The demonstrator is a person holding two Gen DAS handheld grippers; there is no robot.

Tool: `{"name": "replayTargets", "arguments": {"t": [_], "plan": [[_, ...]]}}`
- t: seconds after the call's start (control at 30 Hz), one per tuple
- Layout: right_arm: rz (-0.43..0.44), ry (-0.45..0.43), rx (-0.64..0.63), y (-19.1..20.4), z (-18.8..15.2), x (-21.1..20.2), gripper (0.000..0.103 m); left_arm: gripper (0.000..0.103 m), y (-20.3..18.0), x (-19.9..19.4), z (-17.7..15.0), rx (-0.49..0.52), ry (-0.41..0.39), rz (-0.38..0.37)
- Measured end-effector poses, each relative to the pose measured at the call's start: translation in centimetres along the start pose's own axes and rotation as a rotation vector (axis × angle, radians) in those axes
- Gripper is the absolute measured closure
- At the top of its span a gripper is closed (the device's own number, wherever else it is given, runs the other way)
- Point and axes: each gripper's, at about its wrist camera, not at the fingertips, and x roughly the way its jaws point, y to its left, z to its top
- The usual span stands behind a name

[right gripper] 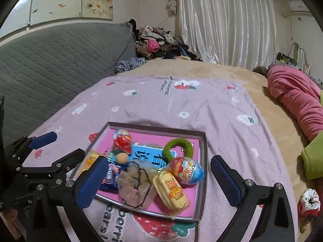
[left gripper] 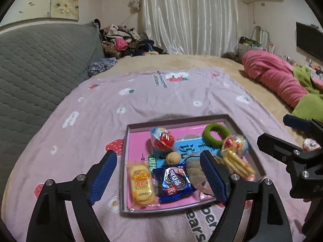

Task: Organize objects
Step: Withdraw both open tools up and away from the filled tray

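Lilac strawberry blanket (left gripper: 181,100) on bed, shallow tray (left gripper: 123,161) crowded with snacks, my left claw (left gripper: 161,173) and right claw (right gripper: 159,179) both released, empty above it

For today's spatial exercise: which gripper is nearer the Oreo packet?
Left. The left gripper hangs right over the Oreo packet; the right gripper hangs toward the tray's opposite side.
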Motion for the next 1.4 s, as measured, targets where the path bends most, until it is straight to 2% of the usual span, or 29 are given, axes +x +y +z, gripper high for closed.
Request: {"name": "replayTargets", "arguments": {"t": [0.53,0.7,0.97,1.17,1.4], "plan": [[0.01,-0.077,0.023,1.3,1.7,-7.1,0.001,0.017,1.4,-7.6,1.4,-0.042,-0.059,0.011],[0.033,-0.11,0.061,1.7,1.6,-9.4,0.001,0.017,1.6,-9.4,1.5,-0.046,-0.077,0.013],[0.025,-0.118,0.041,3.3,0.9,-11.7,0.001,0.017,1.6,-13.3,1.3,-0.046,-0.122,-0.003],[0.05,-0.136,0.056,3.7,0.3,-13.4,0.001,0.017,1.6,-15.8,0.7,-0.044,-0.14,0.014],[0.042,-0.166,0.052,3.8,-0.5,-15.7,0.001,0.017,1.2,-18.4,-0.2,-0.029,-0.174,0.074]]}}
